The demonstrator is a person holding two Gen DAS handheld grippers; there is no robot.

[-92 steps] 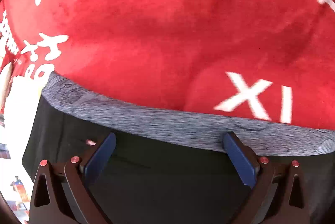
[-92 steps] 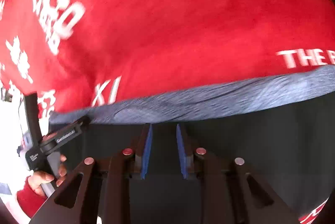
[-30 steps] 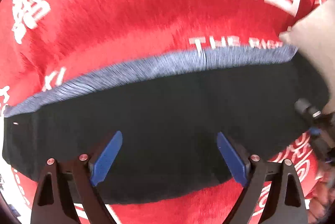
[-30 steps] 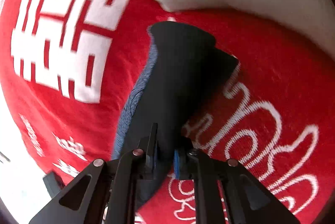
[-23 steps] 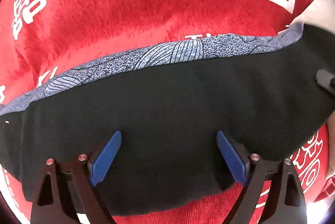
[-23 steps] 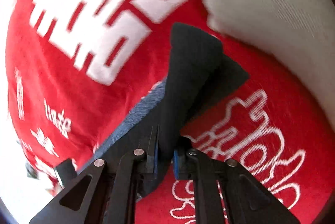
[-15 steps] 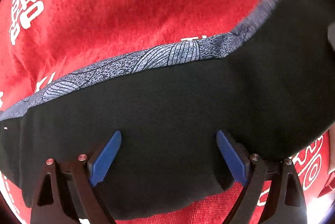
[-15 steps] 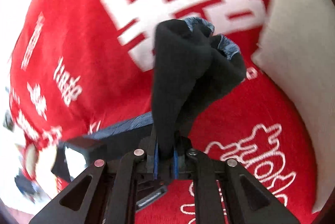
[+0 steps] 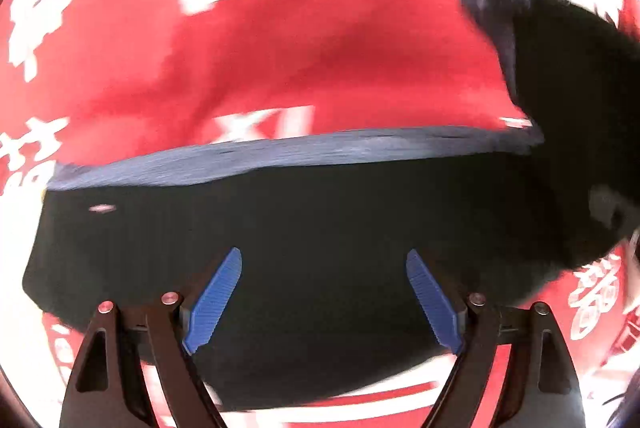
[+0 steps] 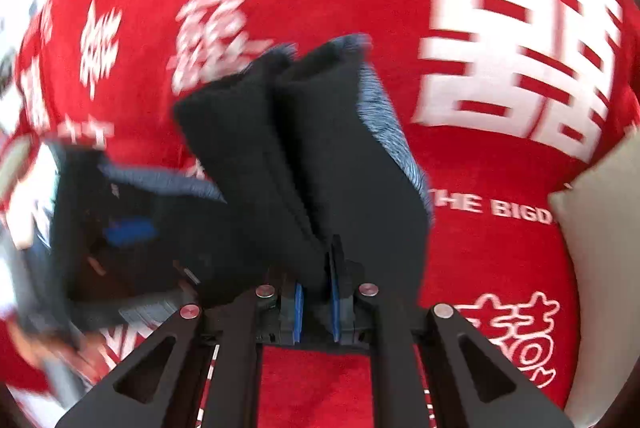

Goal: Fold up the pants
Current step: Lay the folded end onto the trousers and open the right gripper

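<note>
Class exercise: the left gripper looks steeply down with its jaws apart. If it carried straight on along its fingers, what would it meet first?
Most likely the black pants, which fill the view between and beyond the open left gripper, with the red blanket beneath. Motion blur hides how far off the cloth is.

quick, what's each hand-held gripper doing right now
left hand-held gripper: open, holding nothing, pads clear of the black pants.
right hand-held gripper: shut on the pants' bunched end.

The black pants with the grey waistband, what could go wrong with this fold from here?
The right gripper pinches only a small bunch of the black pants with the grey waistband, so the cloth may slip out mid-fold. The left gripper, its jaws just closing slightly, hangs open over the pants without pressing, so the flat part could drag across the red blanket.
</note>
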